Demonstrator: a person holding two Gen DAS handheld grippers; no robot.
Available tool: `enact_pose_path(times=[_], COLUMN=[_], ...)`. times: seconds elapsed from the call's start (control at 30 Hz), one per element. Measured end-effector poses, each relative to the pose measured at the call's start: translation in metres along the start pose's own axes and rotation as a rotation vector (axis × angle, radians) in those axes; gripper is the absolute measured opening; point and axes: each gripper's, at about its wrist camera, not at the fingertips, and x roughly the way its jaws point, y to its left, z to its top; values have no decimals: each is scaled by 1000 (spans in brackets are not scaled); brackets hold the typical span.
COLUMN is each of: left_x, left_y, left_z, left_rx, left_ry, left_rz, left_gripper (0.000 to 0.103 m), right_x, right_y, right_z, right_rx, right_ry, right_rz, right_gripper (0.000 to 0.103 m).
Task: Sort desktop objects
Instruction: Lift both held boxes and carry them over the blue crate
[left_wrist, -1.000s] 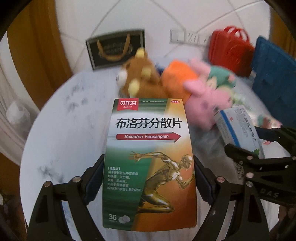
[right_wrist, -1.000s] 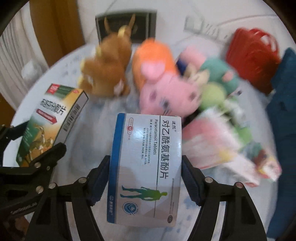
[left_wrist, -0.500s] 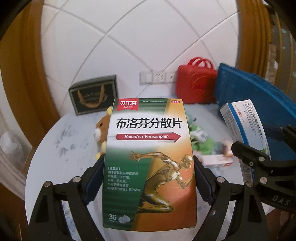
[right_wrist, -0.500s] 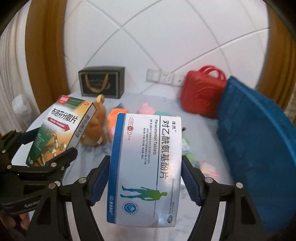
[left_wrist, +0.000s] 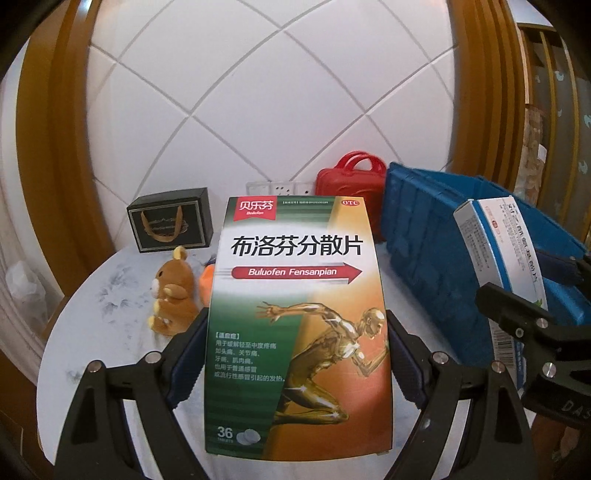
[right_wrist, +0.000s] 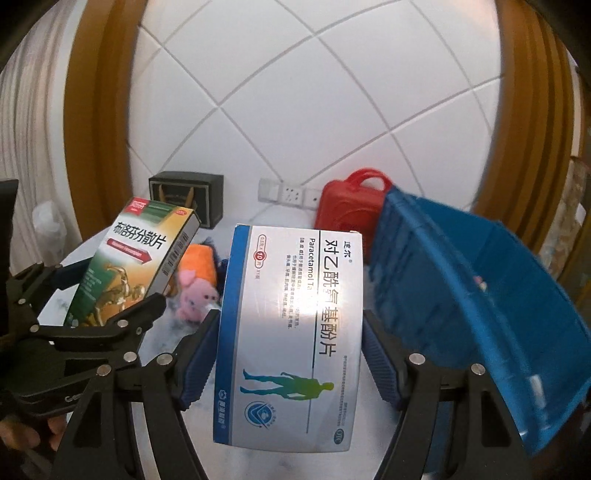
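Observation:
My left gripper (left_wrist: 295, 332) is shut on a green-and-orange tablet box (left_wrist: 295, 258) with a golden runner on it, held upright above the round white table (left_wrist: 110, 314). My right gripper (right_wrist: 290, 332) is shut on a white-and-blue paracetamol box (right_wrist: 295, 277), also lifted off the table. The two boxes hang side by side, the green box (right_wrist: 136, 258) to the left of the white one (left_wrist: 491, 236). A blue plastic bin (right_wrist: 461, 295) stands tilted just right of the white box.
A brown bear plush (left_wrist: 173, 291), an orange plush (right_wrist: 197, 266) and a pink pig plush (right_wrist: 194, 295) lie on the table behind the boxes. A black gift box (left_wrist: 170, 225) and a red case (left_wrist: 351, 188) stand against the tiled wall. Wooden frames flank both sides.
Both grippers rose with their boxes and drew back from the plush pile. The toys now look smaller and lower, and the blue bin fills more of the right side.

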Motion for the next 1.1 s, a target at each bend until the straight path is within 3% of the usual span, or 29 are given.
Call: enact_pose_path(times=[0.2,0.63,0.9,1.1], left_x=[-18,-12,-13,5], left_y=[-49,-152,-272,-362], left_z=[14,51,62,60], left_rx=[59,158,164,167], left_ry=[-39,-100,-139,-60], left_rz=[-26,-228,-251,-235], left_gripper=[87,87,87,87], right_x=[-30,-88,-96,-79], right_y=[-48,-146,-259,-341], right_z=[-2,-4,-28,-52], right_rx=[50,186,188,142], right_ry=[-42,-108,-100,-22], right_rz=[-36,-243,-301,-298], right_gripper=[73,73,73,73])
